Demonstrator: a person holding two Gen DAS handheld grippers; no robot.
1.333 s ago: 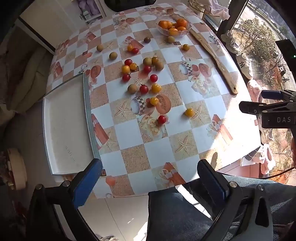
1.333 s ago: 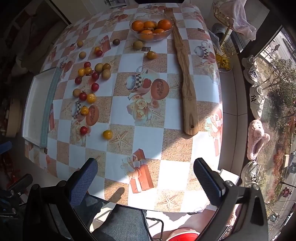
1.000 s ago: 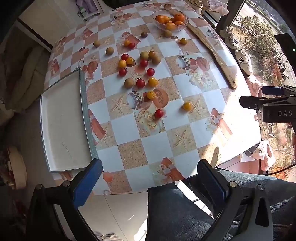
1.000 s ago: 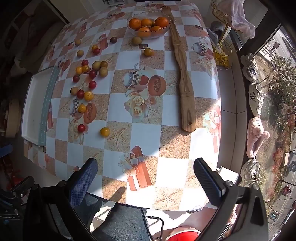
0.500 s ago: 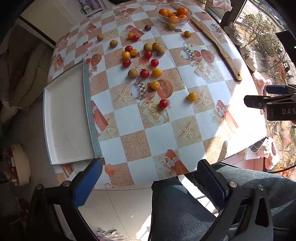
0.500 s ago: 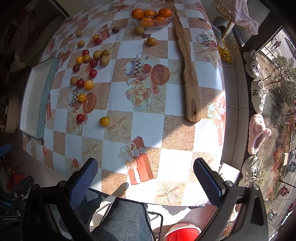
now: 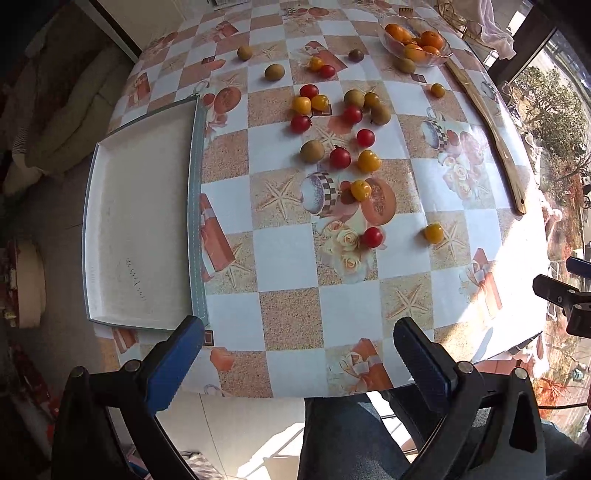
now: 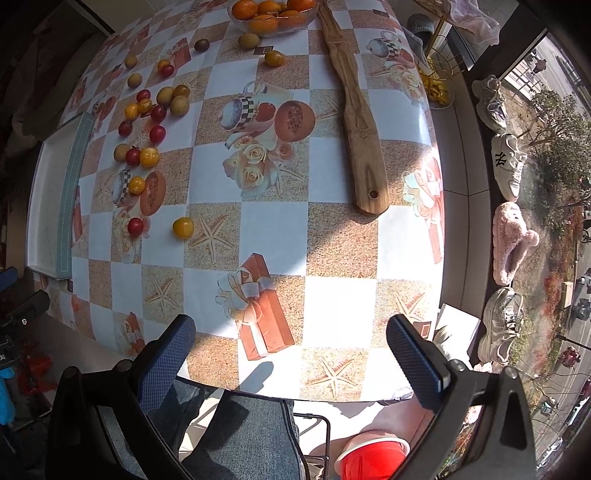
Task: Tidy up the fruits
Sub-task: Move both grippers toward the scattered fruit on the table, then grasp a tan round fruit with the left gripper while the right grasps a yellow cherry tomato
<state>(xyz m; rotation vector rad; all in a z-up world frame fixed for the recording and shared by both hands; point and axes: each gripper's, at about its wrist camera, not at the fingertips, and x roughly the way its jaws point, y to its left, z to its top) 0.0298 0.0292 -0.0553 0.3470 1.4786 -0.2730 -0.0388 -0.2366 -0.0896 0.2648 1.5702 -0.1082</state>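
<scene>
Table [image 7: 295, 314]: rounded top under a glossy printed cloth, checked in white and sandy squares with starfish, gift-box, cup and rose motifs.
Left tongs [image 7: 295, 343]: spread wide and empty above the table's 6 o'clock edge; two black arms, each tipped with a blue textured pad [image 7: 173, 360].
Right tongs [image 8: 291, 350]: likewise spread and holding nothing; blue dimpled pads [image 8: 166, 363] on black arms, over the near edge.
Tray [image 7: 92, 221]: shallow rectangular tray, pale matt floor, grey-green rim with a stitched look; at 9 o'clock, overhanging the table edge; nothing in it.
Loose fruits [image 7: 340, 157]: small, round, smooth-skinned; red, yellow and dull olive-brown pieces scattered from the table centre toward 12 o'clock, right of the tray.
Nearest pieces: one red fruit [image 7: 372, 237] on the rose print and one yellow fruit [image 7: 433, 233] at its 3 o'clock, apart from the main cluster.
Glass bowl [image 8: 236, 16]: clear, round, at 12 o'clock in the right wrist view; holds several orange citrus fruits [image 8: 263, 23].
Wooden board [image 8: 360, 140]: long, narrow, grained, with a hole near its rounded near end; lies flat from the bowl toward 4 o'clock.
Person: denim-clad leg [image 7: 343, 439] below the table edge.
Window sill: sneakers and a pink fluffy slipper [image 8: 511, 242] at 3 o'clock.
</scene>
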